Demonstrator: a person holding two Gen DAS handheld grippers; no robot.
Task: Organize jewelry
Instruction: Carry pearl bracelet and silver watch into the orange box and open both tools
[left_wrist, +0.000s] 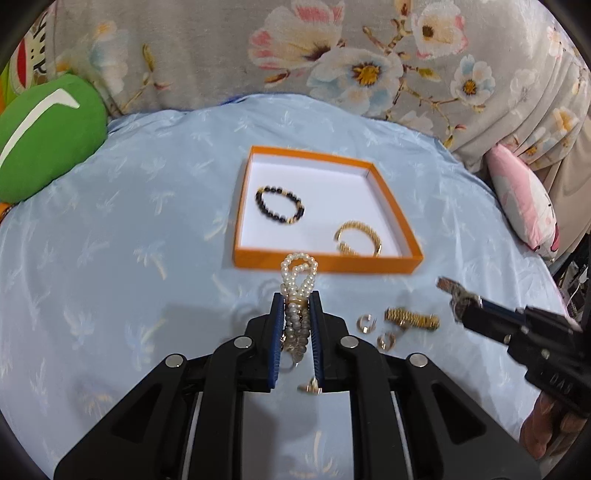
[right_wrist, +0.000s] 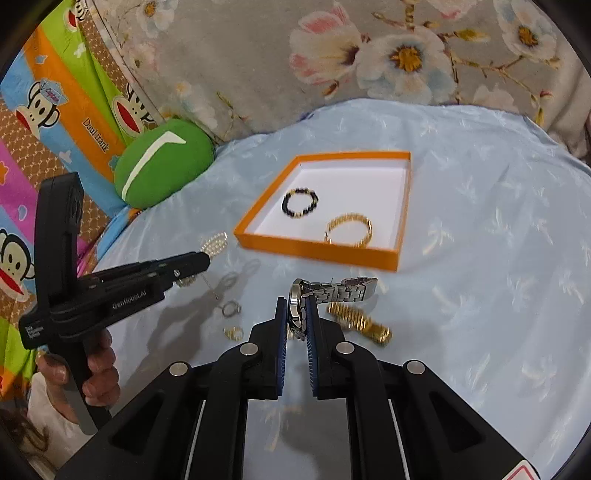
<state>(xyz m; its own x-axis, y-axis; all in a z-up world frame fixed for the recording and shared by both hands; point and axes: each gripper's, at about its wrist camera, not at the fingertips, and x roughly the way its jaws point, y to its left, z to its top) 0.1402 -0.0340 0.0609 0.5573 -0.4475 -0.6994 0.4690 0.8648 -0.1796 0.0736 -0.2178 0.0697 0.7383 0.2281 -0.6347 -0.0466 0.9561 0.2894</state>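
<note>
Item: pearl strand, pinched in my left gripper short of the orange tray, and silver watch, clamped by my right gripper, both apparently lifted for the tray; watch dial hidden between jaws, pearl clasp blurred.

Glossy pearl necklace and brushed-steel watch sit between matt black plastic jaws. The orange tray, centre frame, looks like matt card with white lining. Light blue cloth shows a faint sheen.
</note>
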